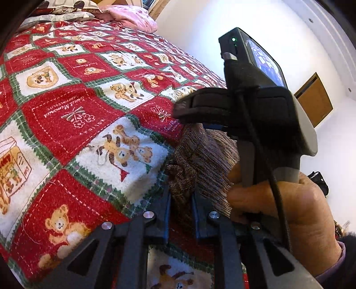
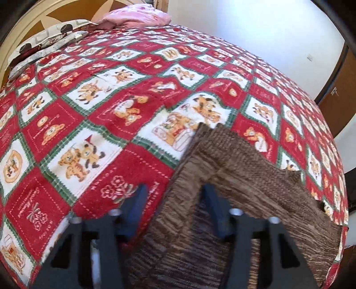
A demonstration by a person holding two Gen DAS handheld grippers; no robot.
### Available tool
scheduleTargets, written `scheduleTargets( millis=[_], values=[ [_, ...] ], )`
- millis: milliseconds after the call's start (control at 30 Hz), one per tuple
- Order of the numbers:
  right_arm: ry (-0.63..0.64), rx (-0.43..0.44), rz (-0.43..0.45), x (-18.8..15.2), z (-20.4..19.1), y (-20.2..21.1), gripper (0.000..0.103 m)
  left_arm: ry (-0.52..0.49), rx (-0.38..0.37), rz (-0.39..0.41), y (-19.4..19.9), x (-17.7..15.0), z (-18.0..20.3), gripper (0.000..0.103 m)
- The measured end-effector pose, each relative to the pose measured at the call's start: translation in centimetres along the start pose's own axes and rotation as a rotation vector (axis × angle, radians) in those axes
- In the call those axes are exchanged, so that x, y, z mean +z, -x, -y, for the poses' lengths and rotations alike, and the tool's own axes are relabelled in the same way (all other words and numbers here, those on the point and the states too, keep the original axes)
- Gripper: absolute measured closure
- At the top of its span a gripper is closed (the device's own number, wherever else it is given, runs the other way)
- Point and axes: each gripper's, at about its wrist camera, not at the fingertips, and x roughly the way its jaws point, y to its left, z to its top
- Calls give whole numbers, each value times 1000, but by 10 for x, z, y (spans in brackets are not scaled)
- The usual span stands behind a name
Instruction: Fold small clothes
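Both our wrist views look forward along their fingers, close over the quilt (image 1: 73, 115). We share the brown knit (image 2: 233, 189), the quilt and the far pillows (image 2: 133, 15).

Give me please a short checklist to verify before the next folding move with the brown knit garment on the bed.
1. Left gripper closed on the brown knit garment: ok.
2. Right gripper holding the garment: not ok, its fingers are spread, fabric only lies between them.
3. Garment flat, no creases: not ok, one edge is lifted.
4. Bedspread free ahead for folding: ok.
5. Whole garment outline in view: cannot tell.
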Motion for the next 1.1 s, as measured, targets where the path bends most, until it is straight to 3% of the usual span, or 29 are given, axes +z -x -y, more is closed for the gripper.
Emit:
scheduleTargets(
  millis=[67,167,300,467,733,1100],
  values=[
    [-8,-18,6,0,4,1,80,-17,6,2,3,-3,3,87],
    [-44,2,15,2,10,1,87,-56,24,8,0,-1,8,88],
    [-90,55,31,4,19,5,88,-99,40,10,2,0,14,90],
    [-244,179,61,3,50,22,89,-162,9,42,11,7,27,90],
    [-276,127,143,-6,83,58,89,-337,-18,118,32,5,68,90],
    [-358,88,168,-40,156,78,89,-483,-128,37,23,-10,135,90]
  ],
)
